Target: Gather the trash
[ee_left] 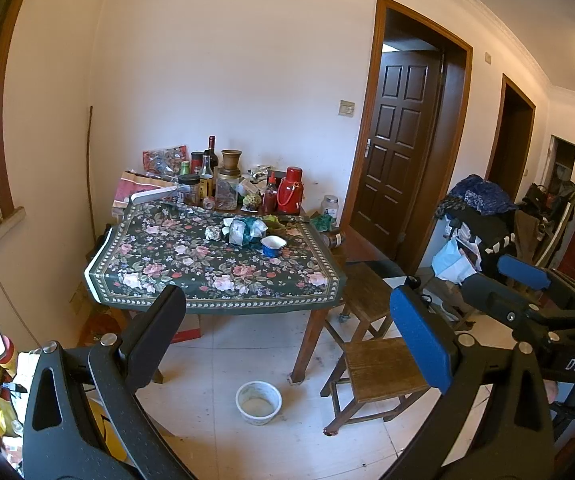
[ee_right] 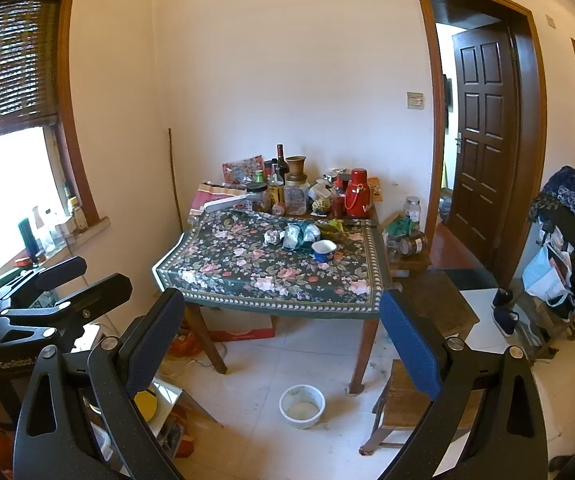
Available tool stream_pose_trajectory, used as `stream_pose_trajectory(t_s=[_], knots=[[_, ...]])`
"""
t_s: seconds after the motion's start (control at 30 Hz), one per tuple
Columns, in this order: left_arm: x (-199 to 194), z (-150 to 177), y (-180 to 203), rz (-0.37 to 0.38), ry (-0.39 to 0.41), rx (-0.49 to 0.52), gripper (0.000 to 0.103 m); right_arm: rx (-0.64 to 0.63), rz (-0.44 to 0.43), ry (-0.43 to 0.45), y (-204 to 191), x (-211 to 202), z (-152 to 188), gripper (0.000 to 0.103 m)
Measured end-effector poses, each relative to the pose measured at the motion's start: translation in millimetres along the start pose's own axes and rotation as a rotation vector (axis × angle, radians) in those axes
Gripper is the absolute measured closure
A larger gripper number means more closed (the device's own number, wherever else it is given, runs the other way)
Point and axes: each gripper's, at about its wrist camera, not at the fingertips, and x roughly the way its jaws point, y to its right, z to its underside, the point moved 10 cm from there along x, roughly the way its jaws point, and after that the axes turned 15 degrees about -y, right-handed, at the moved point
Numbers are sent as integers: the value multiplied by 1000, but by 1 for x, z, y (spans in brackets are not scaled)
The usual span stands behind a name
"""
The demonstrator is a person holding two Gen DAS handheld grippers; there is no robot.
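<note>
Both the left gripper point(ee_left: 291, 336) and right gripper point(ee_right: 283, 340) hang with jaws wide apart, well back from the floral table point(ee_left: 191, 276). Crumpled wrappers point(ee_left: 245, 230) sit mid-table beside a blue cup point(ee_left: 273, 245), the pile running roughly left-right.

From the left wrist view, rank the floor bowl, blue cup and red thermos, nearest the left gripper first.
Left gripper, jaws open:
1. White bowl, on the floor just ahead.
2. Blue cup, on the floral tablecloth, right of centre.
3. Red thermos, at the table's back, near the wall.
</note>
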Motion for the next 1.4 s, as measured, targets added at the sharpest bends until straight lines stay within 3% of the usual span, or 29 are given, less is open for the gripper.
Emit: stream_pose_trajectory(t_s=[0.77, 1.1, 1.4], knots=[[19, -3, -12, -21, -1, -12, 1, -11, -16, -8, 4, 6, -7, 6], [41, -20, 7, -58, 17, -34, 1, -33, -31, 7, 24, 17, -24, 6], [78, -59, 2, -96, 26, -30, 1, -18, -19, -6, 45, 52, -45, 6]])
